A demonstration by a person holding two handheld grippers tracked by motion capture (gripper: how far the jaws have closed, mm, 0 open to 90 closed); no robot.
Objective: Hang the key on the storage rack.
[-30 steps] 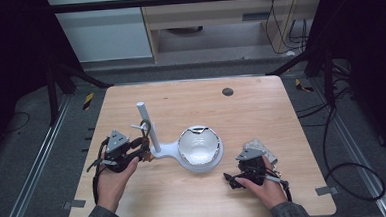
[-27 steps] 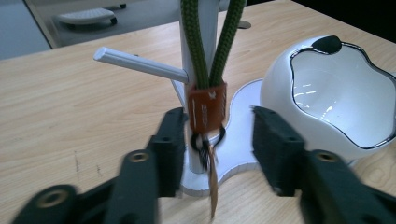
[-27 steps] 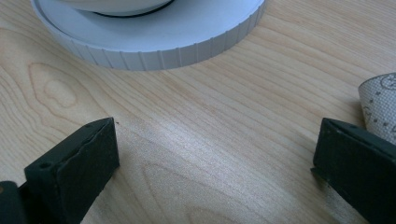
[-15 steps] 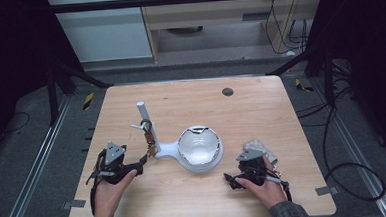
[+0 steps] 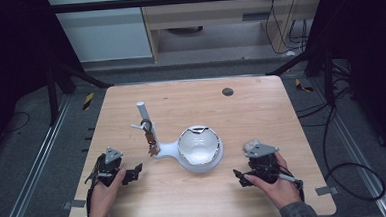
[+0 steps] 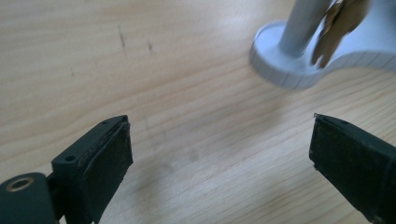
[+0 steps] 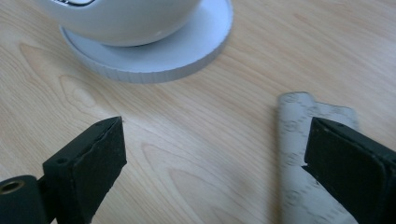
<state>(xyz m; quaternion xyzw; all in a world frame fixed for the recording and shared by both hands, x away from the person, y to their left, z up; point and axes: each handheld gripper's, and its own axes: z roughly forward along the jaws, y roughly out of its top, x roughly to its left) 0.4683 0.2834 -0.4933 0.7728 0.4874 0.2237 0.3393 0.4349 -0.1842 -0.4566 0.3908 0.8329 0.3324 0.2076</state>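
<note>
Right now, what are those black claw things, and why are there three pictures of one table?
Those are hand-held tools with two black jaws. A person holds one in each hand: the left gripper and the right gripper.

One picture comes from a camera high above the wooden table. The other two come from little cameras riding on each tool, looking out between its jaws.

On the table stands a white stand with a tall post. A bunch of keys hangs on the post, and a white bowl sits on the stand's round end. In the right gripper view, a patterned grey roll lies near one jaw.

Both tools' jaws are open and hold nothing. The left jaws have just been opening; the right jaws have just been closing a little.
</note>
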